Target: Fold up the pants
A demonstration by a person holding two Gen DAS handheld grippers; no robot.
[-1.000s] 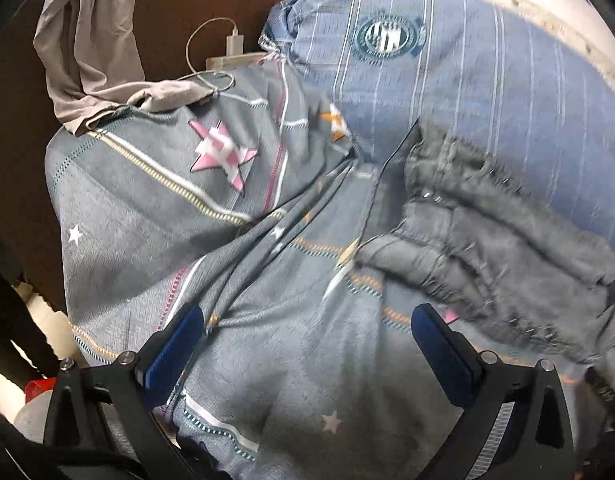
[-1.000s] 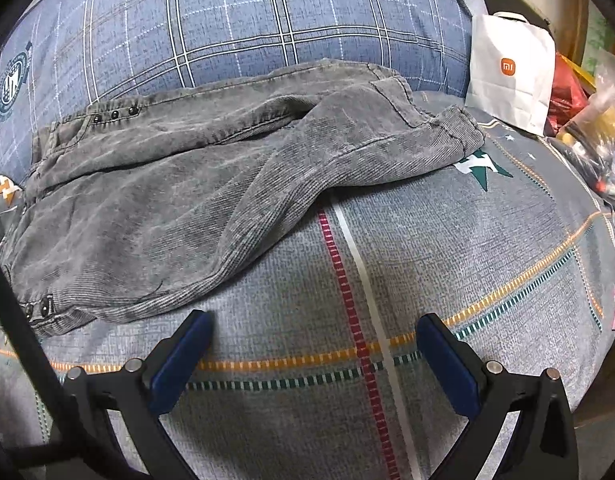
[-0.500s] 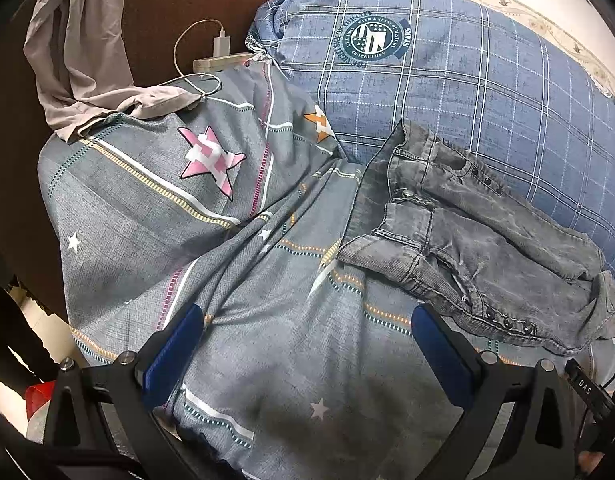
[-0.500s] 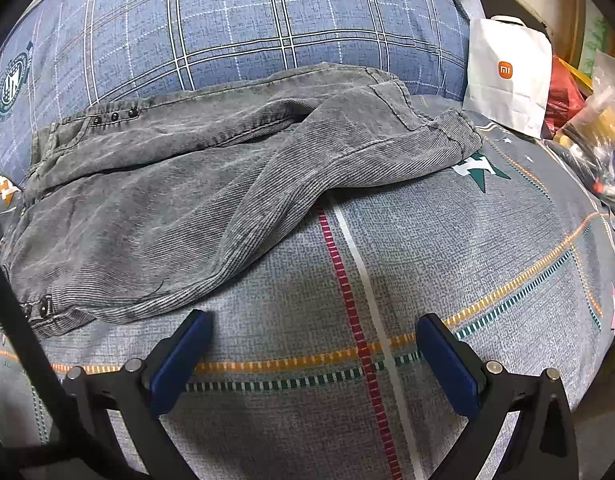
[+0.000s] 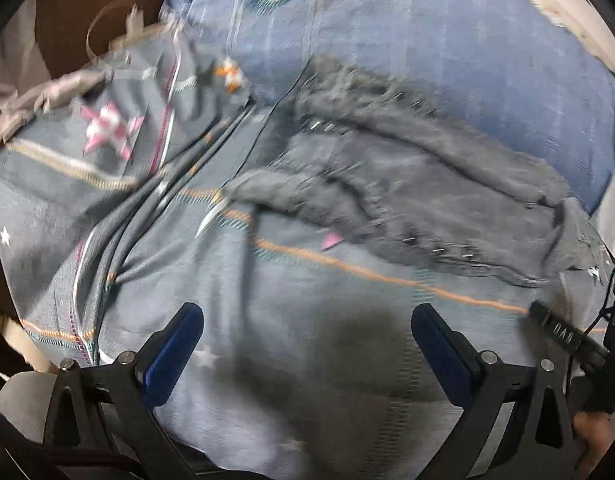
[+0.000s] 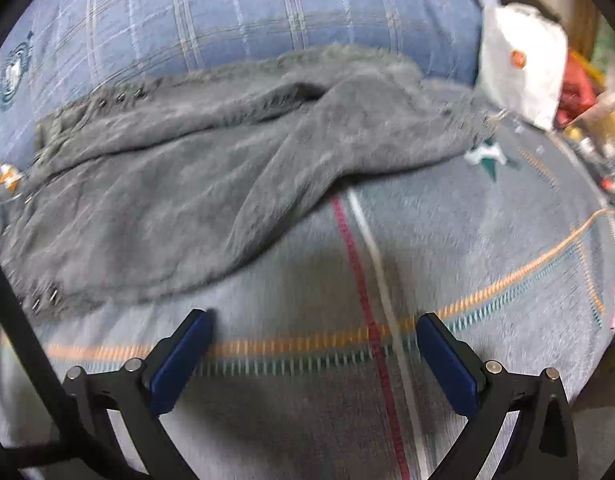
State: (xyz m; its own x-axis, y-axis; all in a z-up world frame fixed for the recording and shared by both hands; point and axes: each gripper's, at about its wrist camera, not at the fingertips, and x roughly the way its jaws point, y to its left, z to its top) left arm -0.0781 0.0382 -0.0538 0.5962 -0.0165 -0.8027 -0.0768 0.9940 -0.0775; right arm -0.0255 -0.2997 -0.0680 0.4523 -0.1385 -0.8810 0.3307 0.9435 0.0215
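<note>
Grey corduroy pants [image 6: 179, 184] lie crumpled on a bed, partly against a blue plaid pillow [image 6: 267, 12]. In the left wrist view the pants [image 5: 419, 184] stretch across the upper right, with the waistband end toward the left. My left gripper [image 5: 307, 340] hangs open over the grey quilt, short of the pants, with nothing between its fingers. My right gripper [image 6: 315, 344] is open too, just in front of the pants' near edge. Both views are blurred by motion.
The grey quilt [image 6: 487, 240] has star prints and coloured stripes. A white paper bag [image 6: 523, 64] and clutter stand at the right. A grey garment [image 5: 39, 96] and a charger cable [image 5: 107, 28] lie at the far left by a brown headboard [image 5: 99, 4].
Both cameras have moved closer to the bed and the pants, and the frames have turned blurry. The left view has swung right. The pants lie as before and both grippers stay open.
</note>
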